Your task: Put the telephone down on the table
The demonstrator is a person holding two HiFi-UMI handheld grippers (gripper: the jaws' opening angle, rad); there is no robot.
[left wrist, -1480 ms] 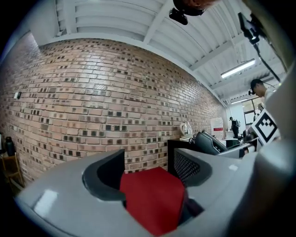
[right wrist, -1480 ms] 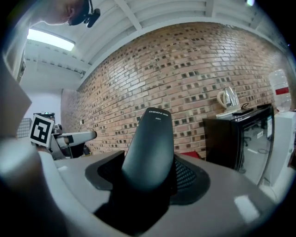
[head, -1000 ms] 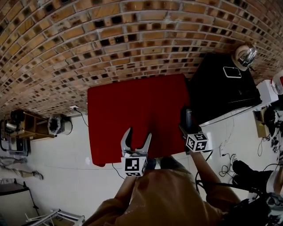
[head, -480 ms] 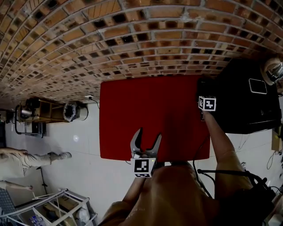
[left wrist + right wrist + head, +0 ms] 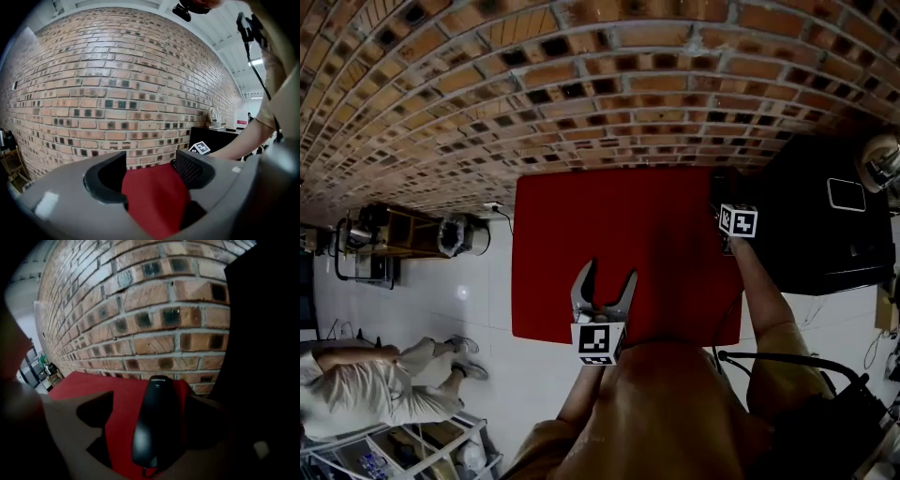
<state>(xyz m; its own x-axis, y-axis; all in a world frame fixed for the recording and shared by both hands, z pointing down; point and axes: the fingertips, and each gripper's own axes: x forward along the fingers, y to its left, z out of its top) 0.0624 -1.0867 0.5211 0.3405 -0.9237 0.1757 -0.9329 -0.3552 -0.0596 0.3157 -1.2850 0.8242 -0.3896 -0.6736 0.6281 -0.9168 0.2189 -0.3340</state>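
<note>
Right gripper [image 5: 153, 398] jaws opening around phone [image 5: 157, 418] lying on red table [image 5: 609, 216] by far right corner; left gripper [image 5: 607, 274] jaws apart, empty, over near edge

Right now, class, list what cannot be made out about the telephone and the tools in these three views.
1. Right gripper view: the telephone lies between the right tool's opening jaws. The right jaw is lost in darkness, so contact there is unclear.
2. Head view: the telephone is hidden behind that tool's marker cube and in shadow at the far right corner of the red table.
</note>
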